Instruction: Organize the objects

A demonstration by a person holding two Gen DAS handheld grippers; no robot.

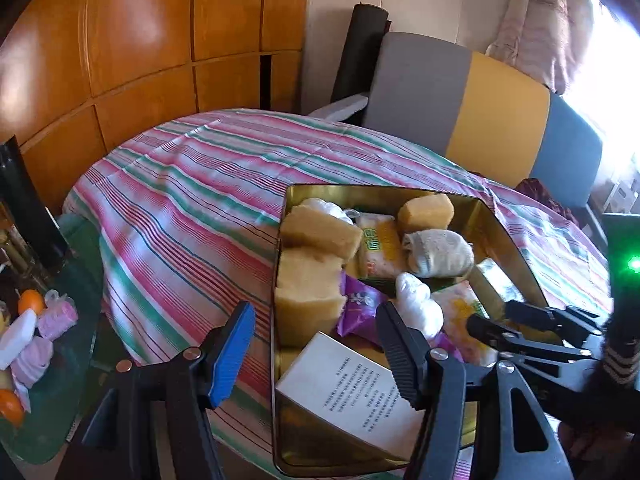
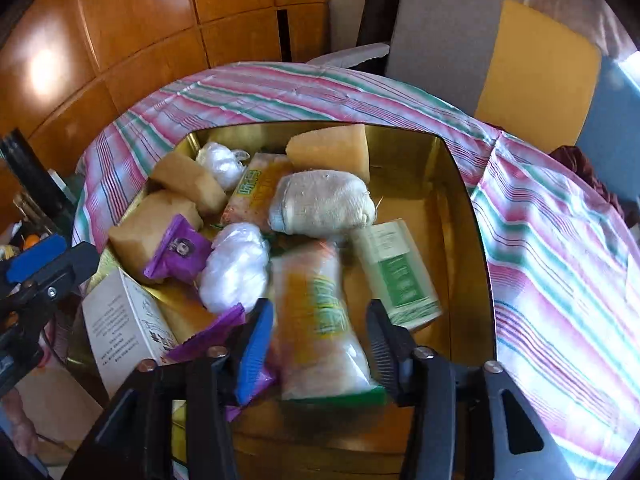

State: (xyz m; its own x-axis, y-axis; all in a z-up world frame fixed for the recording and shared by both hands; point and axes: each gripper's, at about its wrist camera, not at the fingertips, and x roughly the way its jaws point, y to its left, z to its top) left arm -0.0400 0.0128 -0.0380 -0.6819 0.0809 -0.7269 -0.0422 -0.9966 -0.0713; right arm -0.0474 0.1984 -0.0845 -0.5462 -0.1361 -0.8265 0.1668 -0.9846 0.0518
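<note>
A gold tin box (image 1: 516, 248) (image 2: 460, 208) sits on the striped tablecloth and holds yellow sponges (image 1: 312, 292) (image 2: 332, 148), a rolled sock (image 1: 438, 252) (image 2: 320, 202), white plastic bundles (image 2: 236, 266), purple packets (image 2: 178, 254), a white carton (image 1: 348, 392) (image 2: 120, 328) and a green-labelled pack (image 2: 394, 270). My right gripper (image 2: 318, 340) is open over the box, and a blurred orange-and-green snack pack (image 2: 320, 320) lies between its fingers, untouched by them. My left gripper (image 1: 316, 344) is open and empty above the box's near-left edge. The right gripper's fingers (image 1: 520, 324) show in the left wrist view.
The striped tablecloth (image 1: 192, 200) covers a round table. A grey, yellow and blue chair (image 1: 480, 112) stands behind it, with wooden cabinets (image 1: 140, 40) at left. A side surface at far left holds oranges (image 1: 30, 300) and pink items (image 1: 56, 316).
</note>
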